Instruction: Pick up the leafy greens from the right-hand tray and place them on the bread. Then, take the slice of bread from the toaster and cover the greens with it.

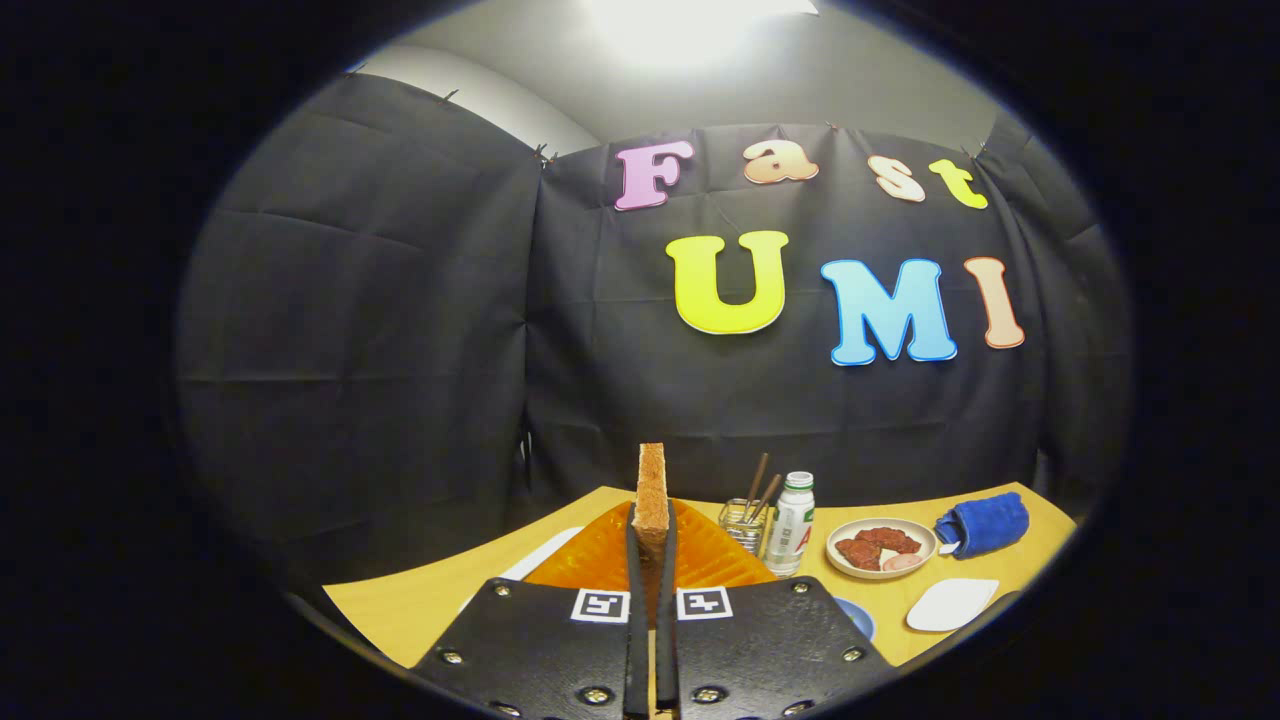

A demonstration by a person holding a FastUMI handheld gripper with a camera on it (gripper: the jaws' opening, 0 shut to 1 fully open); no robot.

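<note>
A slice of toasted bread (pixel 652 488) stands on edge between my fingers, its top rising above them. My gripper (pixel 652 540) is shut on it, both fingers (pixel 633 560) pressing its flat sides. The slice is held up above the wooden table (pixel 420 600). Just beyond the fingers and below the slice lies an orange ribbed tray (pixel 600 555), partly hidden by the gripper body.
To the right of the orange tray stand a glass with dark sticks (pixel 745 520) and a white bottle (pixel 792 525). Further right are a plate of reddish food (pixel 880 548), a rolled blue cloth (pixel 985 523) and a small white dish (pixel 950 603).
</note>
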